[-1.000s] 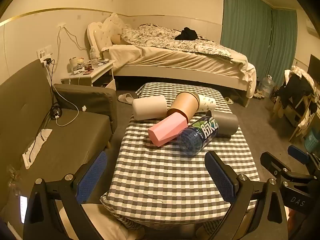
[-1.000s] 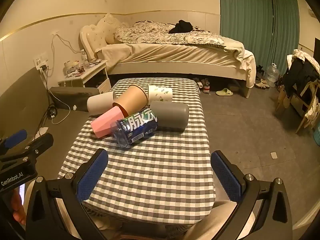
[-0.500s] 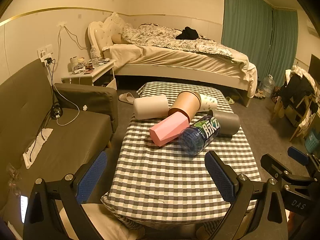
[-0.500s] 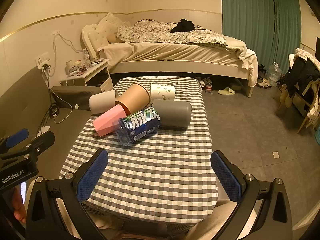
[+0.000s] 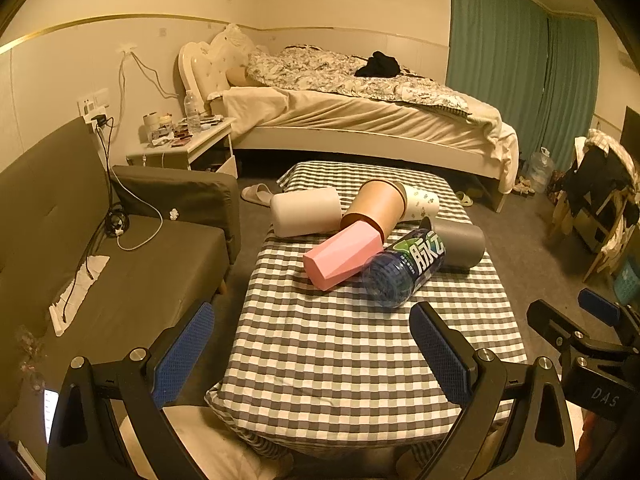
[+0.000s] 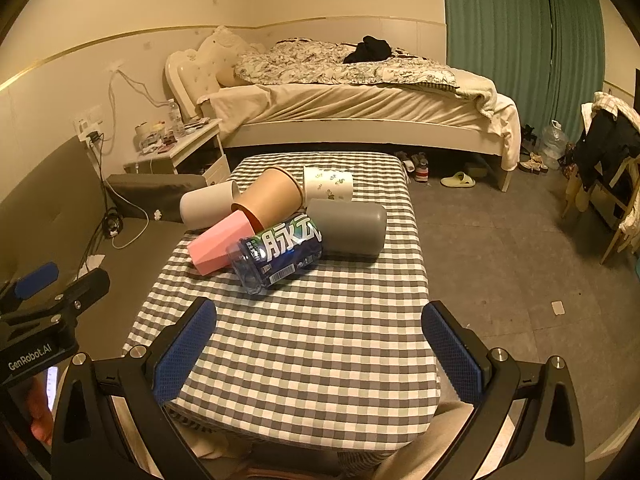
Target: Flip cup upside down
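Several cups lie on their sides in a pile on the checkered table (image 5: 340, 352): a pink faceted cup (image 5: 340, 258) (image 6: 212, 246), a white cup (image 5: 306, 212) (image 6: 206, 206), a brown paper cup (image 5: 374, 206) (image 6: 272, 198), a patterned paper cup (image 5: 420, 204) (image 6: 328, 184) and a grey cup (image 5: 460, 242) (image 6: 346, 228). A blue bottle (image 5: 404, 270) (image 6: 276, 254) lies against them. My left gripper (image 5: 312, 348) is open and empty over the near table edge. My right gripper (image 6: 318, 346) is open and empty, also short of the pile.
A dark sofa (image 5: 100, 264) stands left of the table, with cables on it. A bedside table (image 5: 184, 148) and a bed (image 5: 360, 112) are behind. Chairs with clothes (image 5: 600, 200) stand at the right. Slippers lie on the floor (image 6: 458, 180).
Both views have shifted slightly; the grippers have drifted a little nearer the pile. Nothing on the table has moved and both grippers stay open.
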Action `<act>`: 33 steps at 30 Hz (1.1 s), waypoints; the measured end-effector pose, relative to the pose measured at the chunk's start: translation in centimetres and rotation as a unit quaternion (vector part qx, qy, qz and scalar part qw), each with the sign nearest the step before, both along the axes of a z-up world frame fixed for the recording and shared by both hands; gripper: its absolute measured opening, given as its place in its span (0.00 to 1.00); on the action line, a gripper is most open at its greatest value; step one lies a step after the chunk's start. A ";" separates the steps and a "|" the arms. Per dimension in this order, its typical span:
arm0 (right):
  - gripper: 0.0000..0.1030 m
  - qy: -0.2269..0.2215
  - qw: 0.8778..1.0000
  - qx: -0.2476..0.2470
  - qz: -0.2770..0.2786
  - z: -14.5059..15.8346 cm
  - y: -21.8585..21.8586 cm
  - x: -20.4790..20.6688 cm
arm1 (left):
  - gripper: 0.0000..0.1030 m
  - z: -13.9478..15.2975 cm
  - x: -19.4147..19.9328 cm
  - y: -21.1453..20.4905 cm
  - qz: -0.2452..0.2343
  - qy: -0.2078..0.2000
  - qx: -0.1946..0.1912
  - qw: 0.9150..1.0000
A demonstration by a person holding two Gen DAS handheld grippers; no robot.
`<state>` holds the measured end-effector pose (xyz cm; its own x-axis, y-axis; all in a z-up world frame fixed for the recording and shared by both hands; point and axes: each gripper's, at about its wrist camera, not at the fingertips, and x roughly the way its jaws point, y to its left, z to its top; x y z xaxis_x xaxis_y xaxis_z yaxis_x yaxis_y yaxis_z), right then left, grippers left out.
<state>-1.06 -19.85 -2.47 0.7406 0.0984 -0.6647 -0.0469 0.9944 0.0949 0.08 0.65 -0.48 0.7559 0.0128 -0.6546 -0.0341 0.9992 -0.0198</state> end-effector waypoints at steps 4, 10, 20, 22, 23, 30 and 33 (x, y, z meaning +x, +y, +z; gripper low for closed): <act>1.00 -0.001 1.000 -0.001 0.000 0.0 0.0 0.0 | 0.98 -0.1 -0.1 -0.1 0.000 0.000 0.000 1.000; 1.00 0.001 1.000 -0.005 0.005 0.0 0.4 0.0 | 0.98 -0.2 -0.2 0.0 0.001 -0.003 -0.003 1.000; 1.00 0.001 1.000 -0.004 0.012 0.1 0.8 -0.1 | 0.98 -0.1 0.1 -0.2 0.000 0.002 -0.003 1.000; 1.00 0.001 1.000 -0.004 0.013 0.1 0.8 0.0 | 0.98 -0.1 0.1 -0.2 0.000 0.003 -0.003 1.000; 1.00 0.001 1.000 -0.004 0.014 0.1 0.8 0.0 | 0.98 0.0 0.2 -0.2 0.000 0.004 -0.003 1.000; 1.00 0.002 1.000 -0.002 0.015 0.1 0.8 0.3 | 0.98 -0.1 0.4 -0.4 -0.002 0.009 -0.005 1.000; 1.00 0.002 1.000 0.001 0.013 0.0 0.7 0.3 | 0.98 -0.2 0.6 -0.5 -0.002 0.011 -0.003 1.000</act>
